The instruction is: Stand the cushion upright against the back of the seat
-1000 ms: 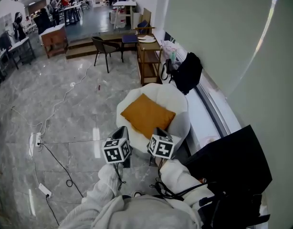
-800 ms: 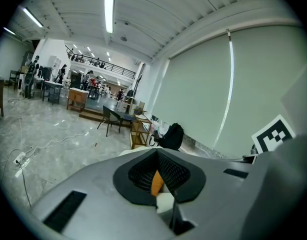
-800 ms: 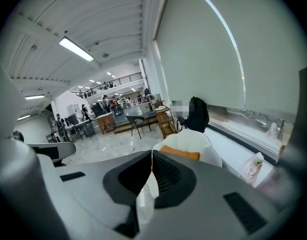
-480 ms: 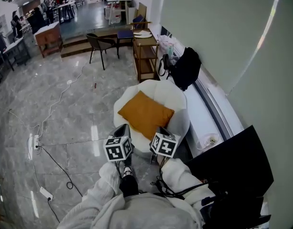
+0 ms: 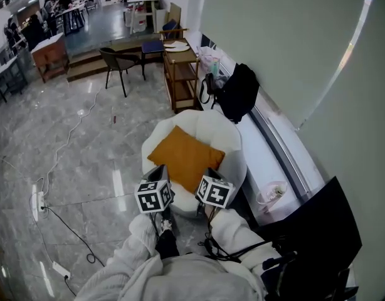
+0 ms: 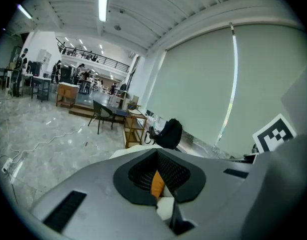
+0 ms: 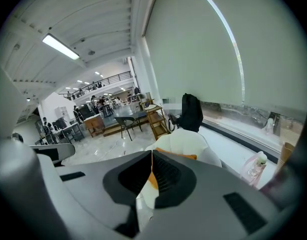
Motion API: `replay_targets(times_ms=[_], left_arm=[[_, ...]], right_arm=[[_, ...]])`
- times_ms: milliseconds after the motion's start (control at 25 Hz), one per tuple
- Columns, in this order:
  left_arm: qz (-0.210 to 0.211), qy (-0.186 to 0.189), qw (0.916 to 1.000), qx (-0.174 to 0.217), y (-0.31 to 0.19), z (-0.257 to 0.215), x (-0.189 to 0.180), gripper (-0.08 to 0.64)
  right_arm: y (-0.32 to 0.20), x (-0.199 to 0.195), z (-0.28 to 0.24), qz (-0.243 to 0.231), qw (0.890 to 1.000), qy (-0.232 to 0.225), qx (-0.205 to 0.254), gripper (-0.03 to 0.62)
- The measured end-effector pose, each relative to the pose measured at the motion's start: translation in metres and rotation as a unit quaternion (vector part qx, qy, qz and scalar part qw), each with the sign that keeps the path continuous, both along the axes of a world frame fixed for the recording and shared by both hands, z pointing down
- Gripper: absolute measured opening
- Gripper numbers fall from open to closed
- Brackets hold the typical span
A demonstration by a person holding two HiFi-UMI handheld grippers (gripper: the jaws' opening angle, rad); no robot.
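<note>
Head view: the mustard-orange square fabric cushion [image 5: 185, 158] lies flat on the seat of the round white upholstered armchair [image 5: 230, 133]. It is turned cornerwise, with one corner toward the seat's front edge and the opposite corner near the backrest. It is not yet upright.
Left gripper: the left gripper [image 5: 160, 172] hovers near the seat's front edge, jaws pressed together with nothing in them. Its own view shows only a sliver of orange beyond the tips.
Right gripper: the right gripper [image 5: 208, 173] is just beside the left one at the same front edge, also closed and empty.
Doing it well: to my eye, both sets of jaws must open before anything else. I'd take a side corner in each gripper, biting deep since soft stuffing slips. Then I'd swing the near corner up and back until one edge sits along the rear of the seat, the face leaning on the backrest, centred.
Risk: a shallow pinch would probably let the cushion fold or flop forward.
Writing: nothing I can read. The marker cubes [image 5: 155, 196] carry black-and-white square patterns, not words. Any print on the clear bottle [image 7: 254, 168] on the white window ledge [image 5: 268, 162] is too small to read.
Beyond: a black backpack [image 5: 237, 93] rests on the window ledge behind the armchair.
</note>
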State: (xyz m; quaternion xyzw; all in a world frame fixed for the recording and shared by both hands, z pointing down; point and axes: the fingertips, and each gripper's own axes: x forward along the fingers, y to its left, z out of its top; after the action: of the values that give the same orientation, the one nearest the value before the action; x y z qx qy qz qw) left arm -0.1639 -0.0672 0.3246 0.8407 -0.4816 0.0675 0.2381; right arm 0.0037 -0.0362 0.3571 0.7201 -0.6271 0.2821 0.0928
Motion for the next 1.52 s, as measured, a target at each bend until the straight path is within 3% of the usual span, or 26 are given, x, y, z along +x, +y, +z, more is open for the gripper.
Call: replay_targets(times_ms=[640,1000,1520], left_arm=[[0.026,-0.009,0.9995,-0.014,-0.145,-0.001,0.003,0.006],[0.065,-0.016,0.9976,-0.018,-0.224,0.006,0.023,0.006],[0.127,-0.016,0.9888,-0.076,-0.242,0.063,0.073,0.006]], right_arm=[[-0.133,0.0,0.003,0.025,1.0,-0.006,-0.017,0.063],[-0.2,0.018,0.009,0.058,0.998,-0.002,-0.022,0.063],[-0.172,0.07,0.061,0.138,0.986,-0.006,-0.091,0.063]])
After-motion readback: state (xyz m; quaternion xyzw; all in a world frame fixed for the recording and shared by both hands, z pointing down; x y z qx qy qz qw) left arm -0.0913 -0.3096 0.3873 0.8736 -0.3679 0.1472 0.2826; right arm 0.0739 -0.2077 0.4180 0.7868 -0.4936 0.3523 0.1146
